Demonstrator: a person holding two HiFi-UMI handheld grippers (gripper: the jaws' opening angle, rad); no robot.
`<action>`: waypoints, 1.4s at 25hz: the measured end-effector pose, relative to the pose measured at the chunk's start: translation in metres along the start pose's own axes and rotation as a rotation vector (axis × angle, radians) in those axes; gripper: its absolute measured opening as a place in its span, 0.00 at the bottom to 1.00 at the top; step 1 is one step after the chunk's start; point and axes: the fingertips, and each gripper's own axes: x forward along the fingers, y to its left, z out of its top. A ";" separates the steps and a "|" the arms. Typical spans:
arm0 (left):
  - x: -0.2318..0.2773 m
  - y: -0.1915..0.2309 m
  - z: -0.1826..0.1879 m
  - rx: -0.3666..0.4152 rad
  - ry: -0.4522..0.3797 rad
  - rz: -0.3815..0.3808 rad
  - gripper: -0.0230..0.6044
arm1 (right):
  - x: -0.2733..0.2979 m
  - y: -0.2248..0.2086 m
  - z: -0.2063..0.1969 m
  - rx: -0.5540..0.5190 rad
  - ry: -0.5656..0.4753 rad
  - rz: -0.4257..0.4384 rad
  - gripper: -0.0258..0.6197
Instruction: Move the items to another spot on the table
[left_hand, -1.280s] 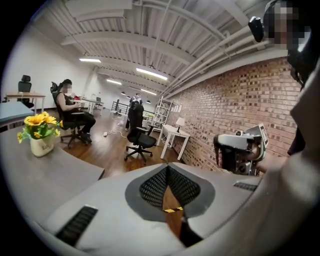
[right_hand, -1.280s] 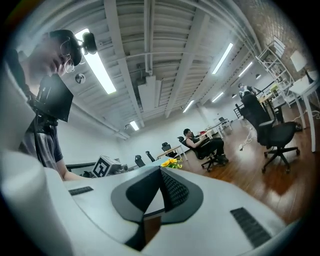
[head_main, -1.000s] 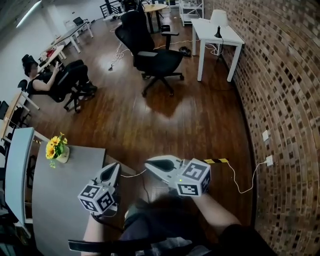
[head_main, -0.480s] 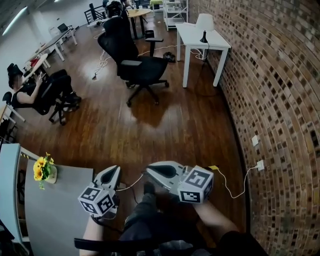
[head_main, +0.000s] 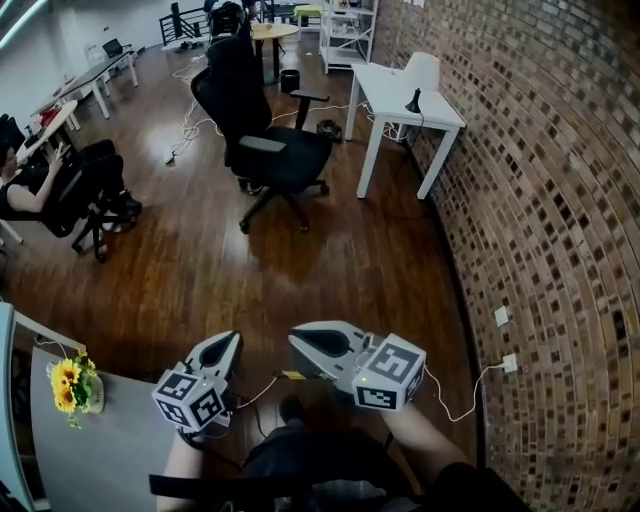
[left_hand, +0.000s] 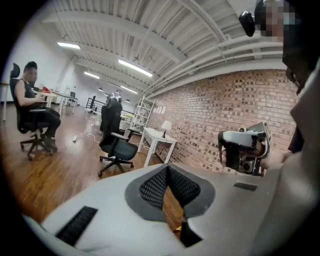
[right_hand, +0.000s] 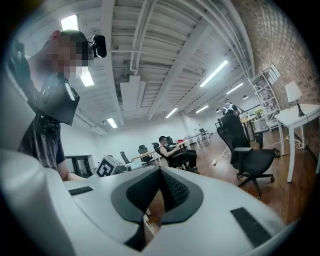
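Since a second ago the table (head_main: 120, 450) and its vase of yellow flowers (head_main: 68, 385) have slid into the head view's lower left corner. The left gripper (head_main: 228, 345) and right gripper (head_main: 305, 338) hang over bare floor, jaws closed on nothing. The vase stands well left of the left fingers. The person likely needs to swing back, open the jaws early, and grip the vase low and upright.
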 end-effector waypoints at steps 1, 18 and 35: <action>0.004 0.009 0.007 -0.002 -0.010 -0.004 0.05 | 0.011 -0.005 0.005 -0.004 -0.002 0.005 0.01; 0.036 0.095 0.055 -0.043 -0.088 0.145 0.05 | 0.116 -0.078 0.008 -0.052 0.141 0.152 0.01; 0.147 0.167 0.124 -0.065 -0.073 0.537 0.05 | 0.168 -0.255 0.053 0.145 0.138 0.493 0.01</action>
